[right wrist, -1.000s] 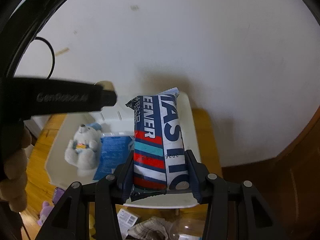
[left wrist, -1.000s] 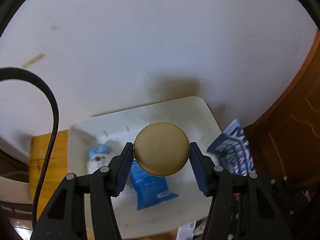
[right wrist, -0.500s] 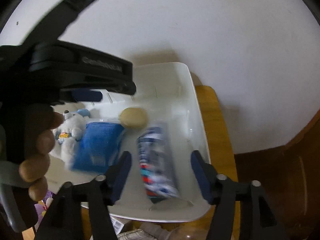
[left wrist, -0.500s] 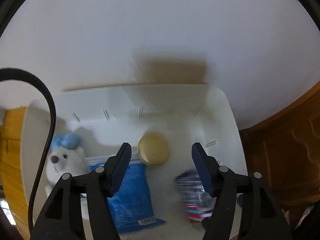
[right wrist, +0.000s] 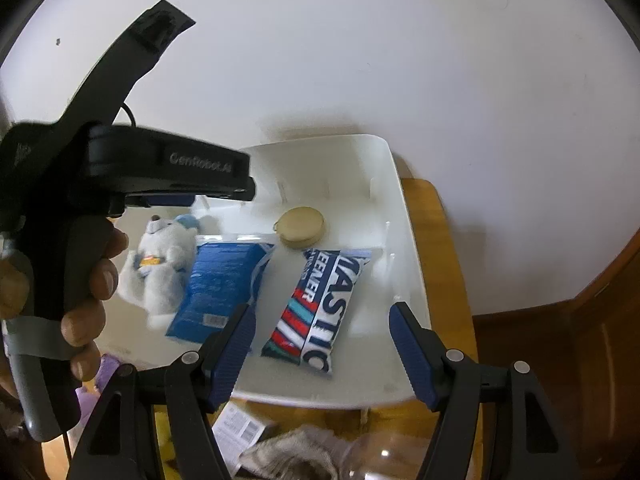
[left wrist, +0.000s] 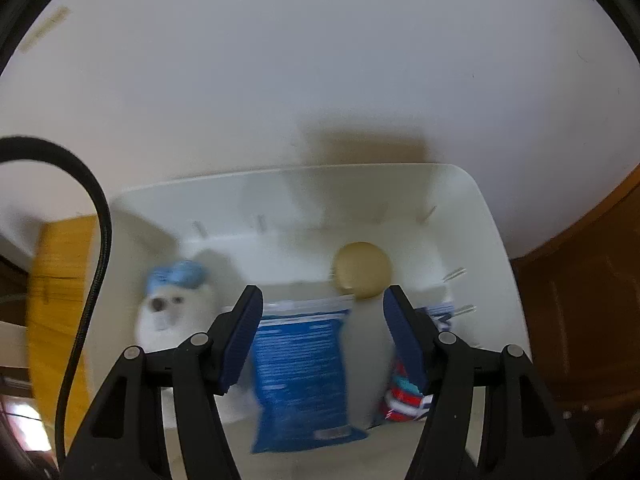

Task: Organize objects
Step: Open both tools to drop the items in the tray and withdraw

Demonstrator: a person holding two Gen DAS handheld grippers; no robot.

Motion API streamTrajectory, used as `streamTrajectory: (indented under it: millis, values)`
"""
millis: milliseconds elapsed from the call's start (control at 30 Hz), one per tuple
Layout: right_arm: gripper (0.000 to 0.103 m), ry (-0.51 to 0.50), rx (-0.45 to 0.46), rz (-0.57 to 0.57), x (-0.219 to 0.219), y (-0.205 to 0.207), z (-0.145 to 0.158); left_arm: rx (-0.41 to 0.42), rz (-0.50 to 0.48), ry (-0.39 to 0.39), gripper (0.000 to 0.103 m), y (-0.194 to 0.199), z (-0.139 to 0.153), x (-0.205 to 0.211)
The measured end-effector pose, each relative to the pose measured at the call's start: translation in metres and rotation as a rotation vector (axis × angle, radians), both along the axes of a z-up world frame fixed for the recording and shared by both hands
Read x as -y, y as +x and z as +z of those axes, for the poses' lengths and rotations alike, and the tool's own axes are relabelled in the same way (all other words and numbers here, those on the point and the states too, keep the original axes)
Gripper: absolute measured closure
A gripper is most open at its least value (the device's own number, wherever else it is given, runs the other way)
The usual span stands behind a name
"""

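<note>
A white tray (right wrist: 404, 240) (left wrist: 476, 208) against the wall holds a white teddy bear (right wrist: 160, 264) (left wrist: 168, 316), a blue packet (right wrist: 224, 284) (left wrist: 300, 372), a round gold tin (right wrist: 302, 226) (left wrist: 362, 268) and a striped blue, red and white snack bag (right wrist: 320, 304) (left wrist: 404, 392). My left gripper (left wrist: 322, 340) hovers open above the blue packet, holding nothing. My right gripper (right wrist: 322, 356) is open above the near end of the snack bag, also holding nothing. In the right wrist view, a hand (right wrist: 92, 292) grips the left gripper's black handle (right wrist: 132, 168).
The tray rests on a wooden surface (right wrist: 440, 248) (left wrist: 60, 280) beside a white wall (right wrist: 400, 60). Dark wood panelling (left wrist: 580, 300) stands to the right. Below the tray lie a crumpled cloth (right wrist: 296, 452), a small carton (right wrist: 240, 432) and a purple toy (right wrist: 104, 368).
One second ago the left gripper was shut on the gold tin and the right on the snack bag. Both opened and dropped them into the tray; both grippers have since pulled back.
</note>
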State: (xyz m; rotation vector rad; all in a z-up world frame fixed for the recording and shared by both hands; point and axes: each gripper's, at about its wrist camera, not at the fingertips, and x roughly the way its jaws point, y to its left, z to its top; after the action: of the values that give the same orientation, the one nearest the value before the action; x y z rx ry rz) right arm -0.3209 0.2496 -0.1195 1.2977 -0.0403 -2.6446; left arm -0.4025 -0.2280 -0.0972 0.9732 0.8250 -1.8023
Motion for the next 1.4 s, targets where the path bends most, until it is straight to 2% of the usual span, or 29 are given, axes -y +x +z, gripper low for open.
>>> streamTrajectory:
  millis: [100,233,567,700,733,833,1000,1200,1400]
  values:
    - [0.033,0.008,-0.014,0.007,0.005,0.013,0.012,0.036,-0.012,-0.051,0.037,0.015,0.011,-0.006]
    - [0.033,0.009,-0.035,0.011,0.009,0.026,0.029,0.042,-0.027,-0.105,0.037,0.026,0.029,-0.021]
    - [0.033,0.035,-0.1,0.012,0.017,0.077,0.075,-0.04,-0.022,-0.163,0.037,0.069,0.075,-0.063]
    - [0.033,0.05,-0.135,0.016,0.021,0.107,0.098,-0.01,-0.047,-0.212,0.037,0.081,0.099,-0.099]
    - [0.033,0.053,-0.143,0.017,0.022,0.113,0.102,0.006,0.097,-0.215,0.037,0.083,0.104,-0.108]
    - [0.033,0.064,-0.171,0.025,0.026,0.138,0.116,0.006,0.063,-0.259,0.036,0.088,0.124,-0.142]
    - [0.027,0.087,-0.233,0.039,0.034,0.188,0.142,0.005,0.033,-0.345,0.036,0.095,0.158,-0.199]
    - [0.024,0.107,-0.306,0.053,0.038,0.25,0.162,-0.041,0.025,-0.38,0.036,0.108,0.184,-0.246]
    - [0.022,0.121,-0.348,0.037,0.034,0.3,0.162,-0.072,0.019,-0.413,0.036,0.12,0.204,-0.285]
